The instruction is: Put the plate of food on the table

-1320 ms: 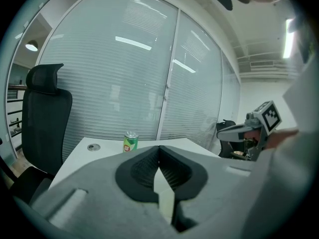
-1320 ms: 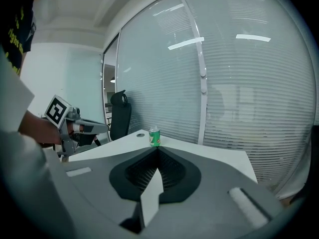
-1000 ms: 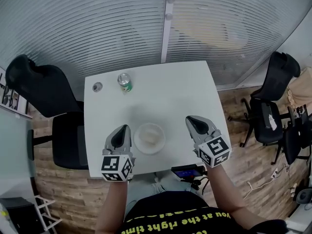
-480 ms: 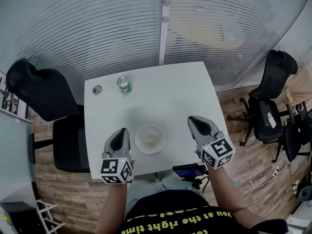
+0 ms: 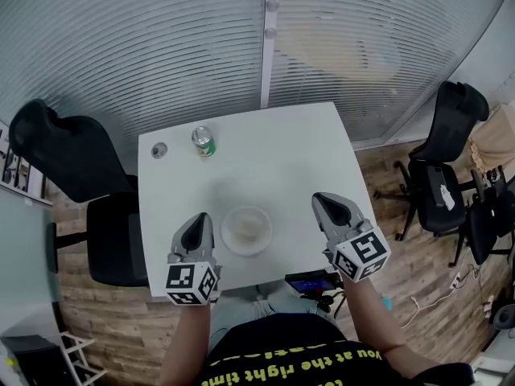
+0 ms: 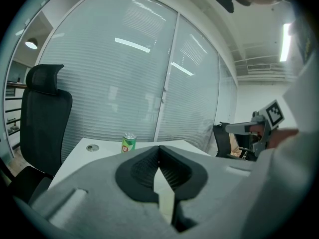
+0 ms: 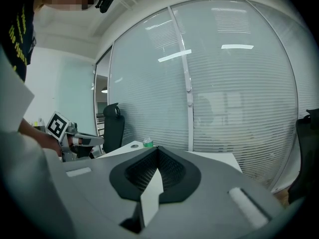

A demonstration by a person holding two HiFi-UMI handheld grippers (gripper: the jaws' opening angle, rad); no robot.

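Observation:
A white plate of pale food [image 5: 246,229] rests on the white table [image 5: 273,151] near its front edge. My left gripper [image 5: 195,220] hovers just left of the plate, its jaws shut with nothing between them. My right gripper [image 5: 324,202] hangs to the right of the plate, over the table's right front corner, also shut and empty. In the left gripper view my left gripper [image 6: 159,147] points across the table, and the right gripper view shows my right gripper [image 7: 157,148] with its tips together.
A green drink can [image 5: 203,140] and a small round grey disc [image 5: 159,149] stand at the table's far left. Black office chairs sit at the left [image 5: 72,167] and right [image 5: 451,151]. A frosted glass wall [image 5: 265,39] runs behind the table.
Both grippers have drifted slightly toward me and apart from the plate. The plate has stayed in place.

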